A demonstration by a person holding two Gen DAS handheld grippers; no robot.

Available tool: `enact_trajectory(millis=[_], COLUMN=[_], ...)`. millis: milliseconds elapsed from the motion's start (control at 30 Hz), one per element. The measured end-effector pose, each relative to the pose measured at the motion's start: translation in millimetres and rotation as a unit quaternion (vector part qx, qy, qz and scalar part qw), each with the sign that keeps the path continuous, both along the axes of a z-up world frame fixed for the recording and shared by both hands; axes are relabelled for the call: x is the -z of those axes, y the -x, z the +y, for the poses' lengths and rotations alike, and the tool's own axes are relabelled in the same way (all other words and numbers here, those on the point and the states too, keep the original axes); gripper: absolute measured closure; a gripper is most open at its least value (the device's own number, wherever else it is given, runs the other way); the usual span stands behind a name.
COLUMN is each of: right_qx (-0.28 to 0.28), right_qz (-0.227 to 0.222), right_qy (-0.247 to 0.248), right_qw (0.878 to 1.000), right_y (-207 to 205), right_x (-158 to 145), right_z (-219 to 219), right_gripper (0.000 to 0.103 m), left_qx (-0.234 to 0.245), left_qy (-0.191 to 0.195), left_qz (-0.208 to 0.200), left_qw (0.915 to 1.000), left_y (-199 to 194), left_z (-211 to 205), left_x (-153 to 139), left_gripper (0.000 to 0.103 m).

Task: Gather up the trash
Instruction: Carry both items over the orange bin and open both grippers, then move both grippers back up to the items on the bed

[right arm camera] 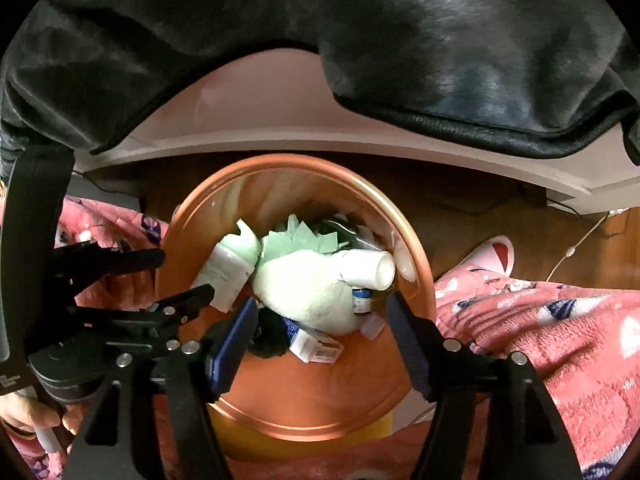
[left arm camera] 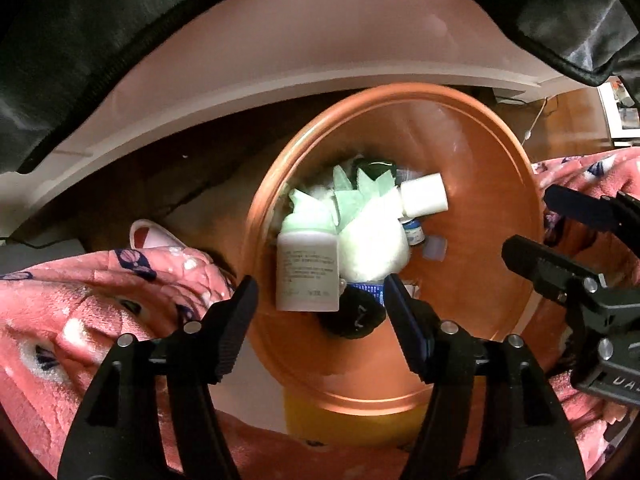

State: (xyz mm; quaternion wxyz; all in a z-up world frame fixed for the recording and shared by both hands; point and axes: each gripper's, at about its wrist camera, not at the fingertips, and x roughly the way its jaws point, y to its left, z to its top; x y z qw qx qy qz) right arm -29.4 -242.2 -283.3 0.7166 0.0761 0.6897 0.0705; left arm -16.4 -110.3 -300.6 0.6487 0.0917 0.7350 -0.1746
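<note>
Wooden floor [right arm camera: 472, 232]; round copper bin [left arm camera: 480, 272] holds white plastic bottle [left arm camera: 307, 270], cap end away from grippers. Left gripper [left arm camera: 320, 320], right gripper [right arm camera: 324, 332] above bin, jaws spread, empty.

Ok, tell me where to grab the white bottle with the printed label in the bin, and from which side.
Take the white bottle across its flat-sided body, just below the cap, coming straight down from above. It lies on top of the trash against the bin wall, label up, so its two long sides look exposed for the open left tongs.
</note>
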Motion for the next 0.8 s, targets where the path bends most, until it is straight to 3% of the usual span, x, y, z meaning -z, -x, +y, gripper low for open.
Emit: enact_trajectory(millis=[267, 367, 533, 600, 633, 800], right_qx=[0.013, 0.019, 0.026, 0.032, 0.031, 0.011], right_qz=[-0.023, -0.045, -0.125, -0.164, -0.183, -0.284], right_qy=[0.004, 0.005, 0.004, -0.006, -0.005, -0.005], right_qw=[1.0, 0.999, 0.992, 0.986, 0.983, 0.959], right_y=[3.1, 4.1, 7.1, 5.4, 3.6, -20.6], right_x=[-9.8, -23.6, -84.5, -118.0, -133.9, -218.2], right_z=[-3.2, -6.2, -16.8, -22.0, -23.2, -16.5], right_gripper=[0.034, 0.032, 0.028, 0.026, 0.026, 0.008], left_qx=[-0.009, -0.018, -0.024, -0.023, -0.025, -0.042], left_qy=[0.01, 0.021, 0.037, 0.046, 0.05, 0.074], left_qz=[-0.02, -0.044, -0.14, -0.193, -0.213, -0.278], left_qw=[0.9997, 0.9987, 0.9892, 0.9799, 0.9755, 0.9567], left_y=[3.3, 5.4, 11.9, 14.4, 14.4, 7.2], left_z=[3.6, 8.1, 15.8, 20.3, 22.1, 32.8], left_x=[-12.4, -29.9, -93.5, -128.9, -142.7, -198.1], left_gripper=[0.039, 0.039, 0.039, 0.036, 0.03, 0.027])
